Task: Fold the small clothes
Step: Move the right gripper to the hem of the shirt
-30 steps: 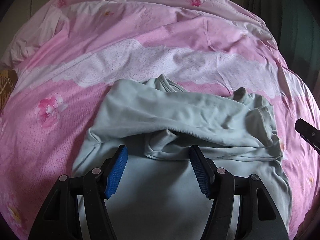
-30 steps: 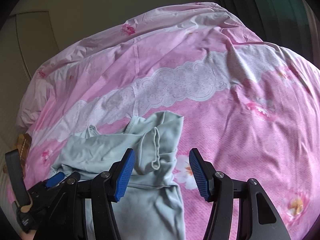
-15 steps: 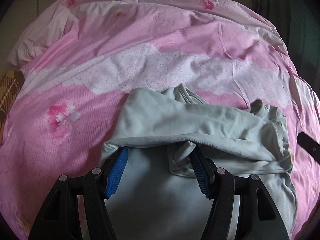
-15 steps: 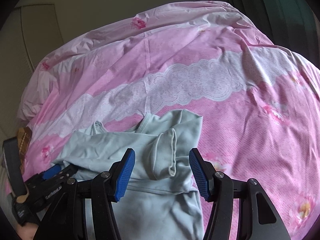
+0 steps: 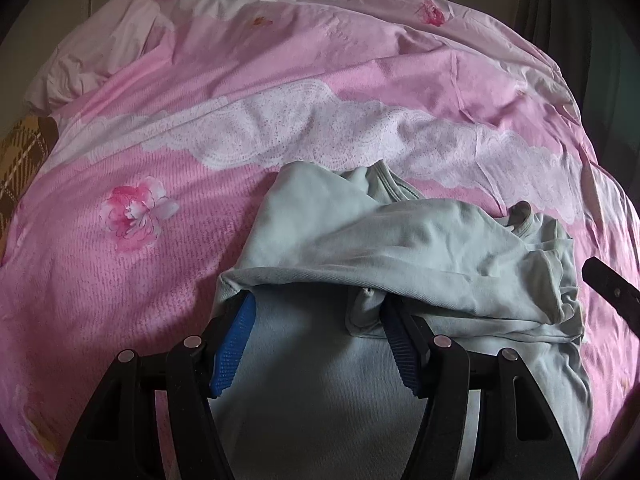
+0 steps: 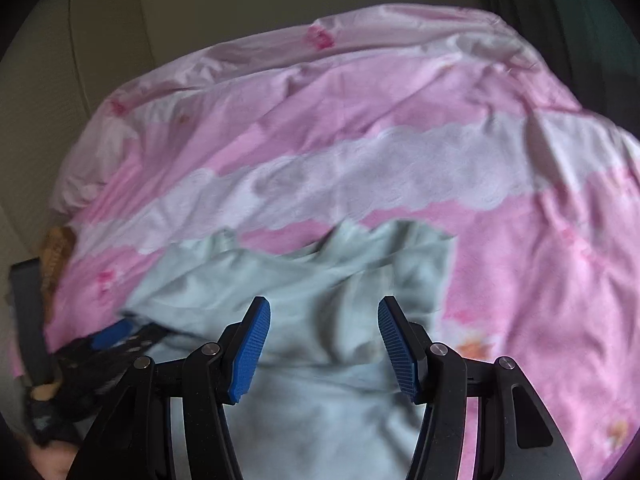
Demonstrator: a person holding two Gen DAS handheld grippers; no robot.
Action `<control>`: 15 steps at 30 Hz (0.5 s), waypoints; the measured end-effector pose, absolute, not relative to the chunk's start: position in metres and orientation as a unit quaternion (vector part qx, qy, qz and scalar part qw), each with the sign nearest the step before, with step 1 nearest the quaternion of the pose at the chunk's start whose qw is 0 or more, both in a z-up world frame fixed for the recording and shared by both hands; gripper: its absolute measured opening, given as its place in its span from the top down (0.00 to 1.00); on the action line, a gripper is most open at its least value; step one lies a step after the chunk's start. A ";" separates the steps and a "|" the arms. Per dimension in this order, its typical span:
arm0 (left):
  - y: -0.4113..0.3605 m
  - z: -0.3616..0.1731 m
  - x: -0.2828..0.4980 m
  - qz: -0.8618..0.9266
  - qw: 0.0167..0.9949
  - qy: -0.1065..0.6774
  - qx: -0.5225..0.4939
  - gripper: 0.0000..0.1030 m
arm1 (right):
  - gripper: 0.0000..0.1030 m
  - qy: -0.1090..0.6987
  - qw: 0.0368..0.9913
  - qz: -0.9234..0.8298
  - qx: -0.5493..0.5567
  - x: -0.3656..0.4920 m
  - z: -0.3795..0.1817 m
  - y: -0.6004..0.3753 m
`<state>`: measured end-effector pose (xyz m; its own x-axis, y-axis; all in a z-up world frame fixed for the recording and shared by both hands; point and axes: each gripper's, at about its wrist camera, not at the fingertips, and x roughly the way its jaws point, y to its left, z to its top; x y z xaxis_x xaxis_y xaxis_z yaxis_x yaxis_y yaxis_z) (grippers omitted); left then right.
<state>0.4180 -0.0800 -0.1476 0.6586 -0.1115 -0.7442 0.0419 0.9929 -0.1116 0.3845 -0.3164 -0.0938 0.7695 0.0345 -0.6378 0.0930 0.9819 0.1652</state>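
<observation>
A pale green garment [image 5: 400, 240] lies crumpled on the pink bedspread [image 5: 120, 280], its upper part folded over toward me. My left gripper [image 5: 316, 304] stands open, and the blue fingertips [image 5: 240, 320] are tucked under the edge of that fold, with the lower layer lying between them. In the blurred right wrist view the same garment [image 6: 320, 280] fills the lower middle. My right gripper [image 6: 324, 304] hovers open over it, with nothing pressed between its pads. The left gripper [image 6: 112, 336] shows at the lower left there, held by a hand [image 6: 44, 392].
The bedspread has a white lace band [image 5: 320, 132] and printed flowers [image 5: 136, 208]. A brown plaid cloth [image 5: 20, 160] lies at its left edge. A dark curtain [image 5: 580, 20] hangs at the far right, and a beige wall [image 6: 80, 60] stands behind the bed.
The left gripper has slid forward until the garment's fold covers its fingertips. The right gripper has shifted left, so both its fingers are now over the garment instead of one over the bedspread.
</observation>
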 end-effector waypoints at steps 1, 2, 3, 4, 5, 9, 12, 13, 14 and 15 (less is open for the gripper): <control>-0.080 -0.147 0.418 -0.042 0.910 0.410 -0.043 0.38 | 0.44 0.344 0.932 -0.021 0.111 0.387 -0.097 -0.329; -0.079 -0.147 0.417 -0.043 0.910 0.409 -0.044 0.38 | 0.44 0.349 0.928 -0.022 0.125 0.389 -0.099 -0.338; -0.079 -0.147 0.417 -0.042 0.911 0.409 -0.045 0.38 | 0.44 0.353 0.926 -0.023 0.132 0.391 -0.101 -0.343; -0.079 -0.148 0.417 -0.042 0.911 0.408 -0.046 0.38 | 0.44 0.358 0.924 -0.023 0.133 0.393 -0.103 -0.346; -0.078 -0.148 0.417 -0.042 0.911 0.408 -0.047 0.38 | 0.45 0.362 0.923 -0.021 0.132 0.395 -0.105 -0.347; -0.076 -0.147 0.419 -0.039 0.911 0.407 -0.053 0.38 | 0.55 0.370 0.920 -0.003 0.129 0.402 -0.111 -0.341; -0.077 -0.147 0.420 -0.039 0.911 0.408 -0.051 0.38 | 0.62 0.379 0.917 0.010 0.125 0.409 -0.117 -0.333; -0.076 -0.147 0.420 -0.039 0.911 0.407 -0.050 0.38 | 0.62 0.387 0.914 0.005 0.122 0.413 -0.120 -0.331; -0.076 -0.146 0.420 -0.039 0.911 0.407 -0.050 0.38 | 0.64 0.392 0.911 0.005 0.126 0.416 -0.123 -0.331; -0.077 -0.146 0.420 -0.039 0.911 0.407 -0.050 0.38 | 0.66 0.396 0.909 0.009 0.132 0.418 -0.126 -0.332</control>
